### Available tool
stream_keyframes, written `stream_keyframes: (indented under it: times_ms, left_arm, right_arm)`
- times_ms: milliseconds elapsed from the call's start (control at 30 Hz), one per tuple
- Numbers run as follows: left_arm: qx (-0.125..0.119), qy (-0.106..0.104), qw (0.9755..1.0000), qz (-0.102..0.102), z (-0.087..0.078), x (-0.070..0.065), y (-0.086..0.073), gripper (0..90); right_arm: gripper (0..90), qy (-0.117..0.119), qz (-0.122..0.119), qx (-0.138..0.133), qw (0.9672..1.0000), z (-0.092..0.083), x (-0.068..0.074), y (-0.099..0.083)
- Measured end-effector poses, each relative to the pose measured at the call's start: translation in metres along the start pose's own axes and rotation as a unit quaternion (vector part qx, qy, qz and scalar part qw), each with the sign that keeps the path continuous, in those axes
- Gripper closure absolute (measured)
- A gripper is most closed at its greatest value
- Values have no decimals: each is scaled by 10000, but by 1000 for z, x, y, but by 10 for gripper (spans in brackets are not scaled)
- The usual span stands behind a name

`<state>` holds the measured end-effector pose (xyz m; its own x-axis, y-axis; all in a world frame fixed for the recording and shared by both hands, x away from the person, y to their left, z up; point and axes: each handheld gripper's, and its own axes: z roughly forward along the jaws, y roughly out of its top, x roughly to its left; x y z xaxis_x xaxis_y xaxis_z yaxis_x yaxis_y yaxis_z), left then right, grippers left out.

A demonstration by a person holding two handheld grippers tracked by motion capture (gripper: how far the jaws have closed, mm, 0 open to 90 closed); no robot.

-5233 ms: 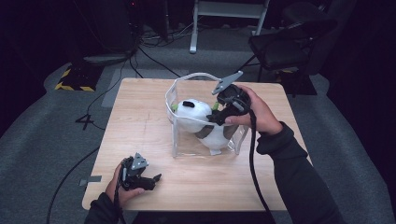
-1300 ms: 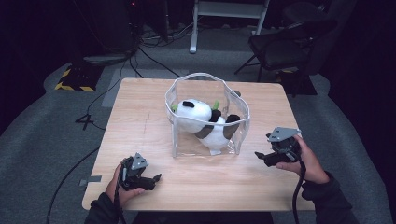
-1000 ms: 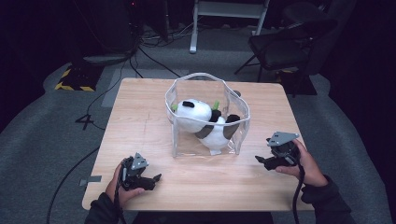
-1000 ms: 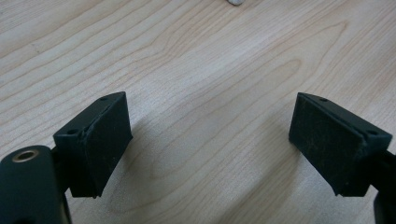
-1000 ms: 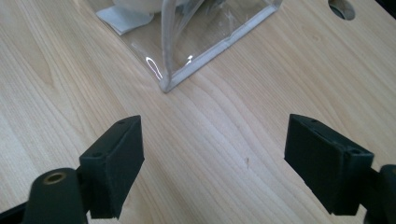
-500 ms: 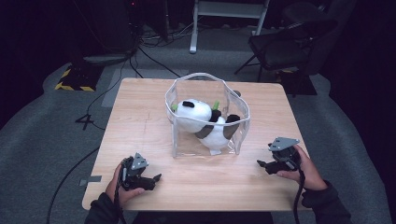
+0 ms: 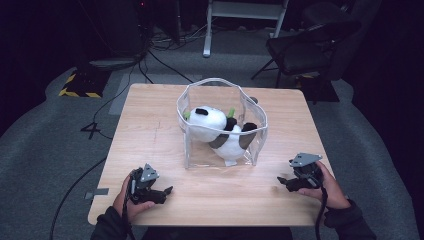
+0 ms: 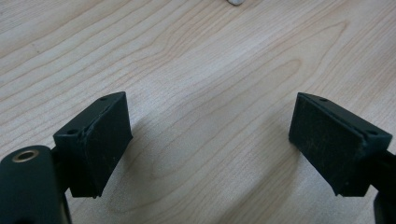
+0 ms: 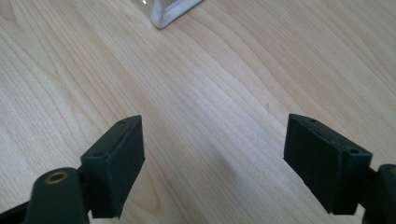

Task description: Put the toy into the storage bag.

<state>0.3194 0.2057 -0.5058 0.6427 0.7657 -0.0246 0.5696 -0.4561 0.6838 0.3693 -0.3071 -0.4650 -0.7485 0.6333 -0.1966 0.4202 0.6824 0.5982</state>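
1. The toy panda [image 7: 220, 131] lies inside the clear tub [image 7: 252, 142] at the table's [image 7: 150, 130] middle.
2. At four o'clock, the right gripper [image 7: 284, 181] is spread, holding nothing.
3. At seven o'clock, the left gripper [image 7: 167, 191] is spread too.

I see a light wooden table [image 7: 150, 130] carrying everything; a clear plastic bin [image 7: 252, 145] stands on it, ahead of both tongs and between them; its near corner [image 9: 163, 18] shows just beyond my right gripper [image 7: 284, 183]; bare wood grain lies under my left gripper [image 7: 167, 191]; both tongs sit near the table's front edge.
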Motion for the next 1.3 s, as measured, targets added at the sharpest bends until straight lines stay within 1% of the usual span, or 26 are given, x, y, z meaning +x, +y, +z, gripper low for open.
stream_keyframes:
  times_ms: [67, 167, 267, 367, 467, 533, 600, 700, 800, 1000, 1100, 1300]
  left_arm:
    - [1, 0, 10000, 6, 0, 0, 0, 131]
    - [-1, -1, 10000, 4, 0, 0, 0, 131]
    - [2, 0, 10000, 6, 0, 0, 0, 131]
    - [-1, 0, 10000, 4, 0, 0, 0, 131]
    - [-1, 0, 10000, 5, 0, 0, 0, 131]
    - [1, -2, 10000, 3, 0, 0, 0, 131]
    - [-1, -5, 10000, -3, 0, 0, 0, 131]
    - [16, -3, 10000, 19, 0, 0, 0, 128]
    - [16, -1, 10000, 20, 0, 0, 0, 128]
    - [18, -4, 10000, 51, 1, 1, 1, 125]
    - [17, -8, 10000, 35, 1, 0, 1, 124]
    - [22, -11, 10000, 40, 1, 1, 1, 123]
  right_arm:
    - [203, 1, 69, -20, 10000, 0, 0, -3]
    - [203, 98, 110, -58, 9999, 1, 1, -7]
    - [203, 87, 143, -50, 9998, 2, 1, -13]
    - [213, 63, 258, -35, 9996, 4, 0, -18]
    - [214, 148, 377, -76, 9992, 4, -1, -25]
    - [214, 159, 441, -65, 9989, 5, -1, -29]
    - [213, 186, 457, -101, 9987, 5, -1, -33]
    - [212, 332, 622, -249, 9972, 4, -2, -41]
    - [210, 465, 873, -420, 9942, 4, -3, -50]
    - [202, 360, 1011, -833, 9907, 2, -2, -64]
    - [193, 308, 1063, -837, 9903, 1, -1, -65]
    - [191, 307, 1069, -838, 9903, 1, -1, -65]
